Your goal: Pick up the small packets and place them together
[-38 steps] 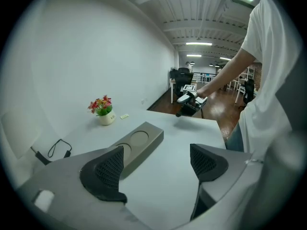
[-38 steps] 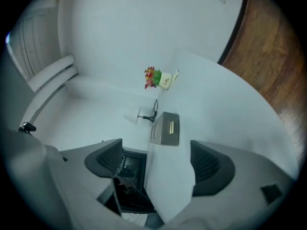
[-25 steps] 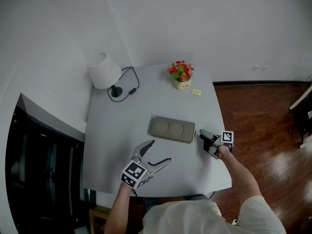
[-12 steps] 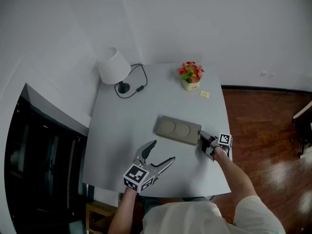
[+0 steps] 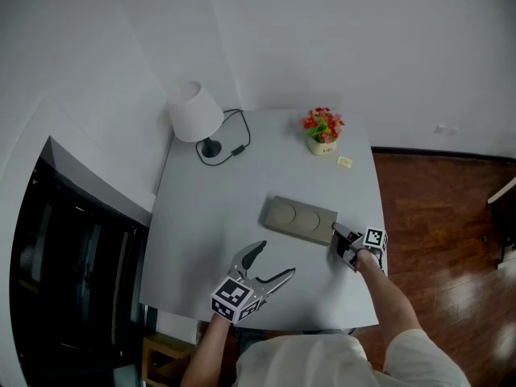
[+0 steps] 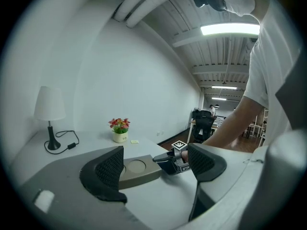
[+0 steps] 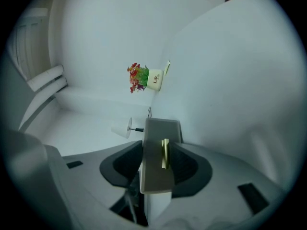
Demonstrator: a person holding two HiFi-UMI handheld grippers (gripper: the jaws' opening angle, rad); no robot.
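Observation:
A thin yellow packet, seen edge-on, stands between the jaws of my right gripper beside the near end of a taupe tray. The jaws are closing and I cannot make out the pads pressing on anything. In the head view the right gripper meets the right end of the tray. A second small yellow packet lies by the flower pot. My left gripper hangs open over the table's front, empty, with its jaws toward the tray.
A white lamp with a black cord stands at the table's far left corner. The table's right edge borders a wooden floor. A dark opening lies left of the table.
The right gripper has stayed at the tray's right end and its jaws have narrowed. The left gripper has drifted slightly right. The head view has shifted.

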